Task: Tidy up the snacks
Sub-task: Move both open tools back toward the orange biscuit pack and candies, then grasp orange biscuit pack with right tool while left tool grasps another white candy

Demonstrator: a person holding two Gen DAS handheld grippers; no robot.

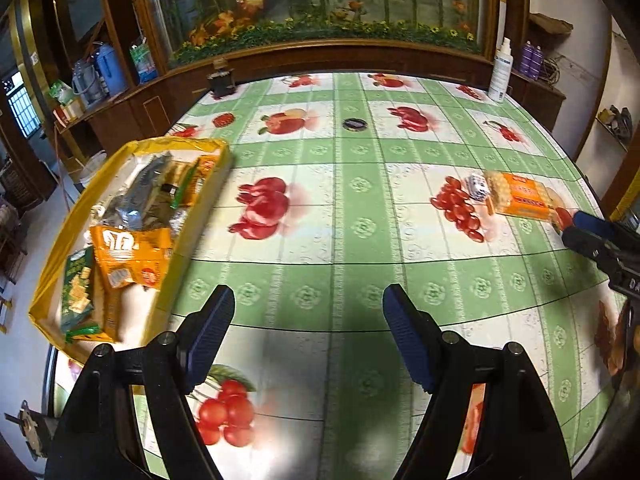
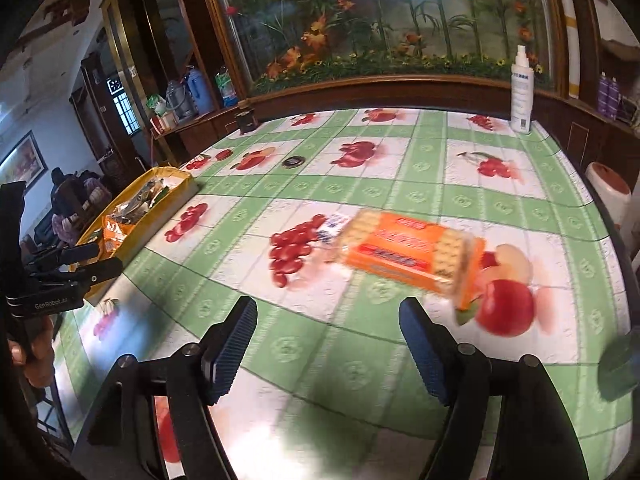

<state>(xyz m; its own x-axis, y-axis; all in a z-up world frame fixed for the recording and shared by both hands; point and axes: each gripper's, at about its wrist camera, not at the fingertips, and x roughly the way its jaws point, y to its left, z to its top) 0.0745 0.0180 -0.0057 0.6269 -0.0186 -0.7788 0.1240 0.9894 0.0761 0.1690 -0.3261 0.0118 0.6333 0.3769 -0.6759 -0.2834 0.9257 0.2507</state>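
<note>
Right gripper [image 2: 328, 344] jaws open, empty, short of crackers [image 2: 408, 256]. Left gripper [image 1: 308, 336] open too. Next: straddle pack, clamp, carry to tray [image 1: 52, 264].

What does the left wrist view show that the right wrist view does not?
Only the left wrist view shows the green cracker box in the yellow tray, and the left claw open. Only the right wrist view shows the hand holding the left claw, and the right claw open. Both show the orange cracker pack on the tablecloth, the tray and the spray bottle.
</note>
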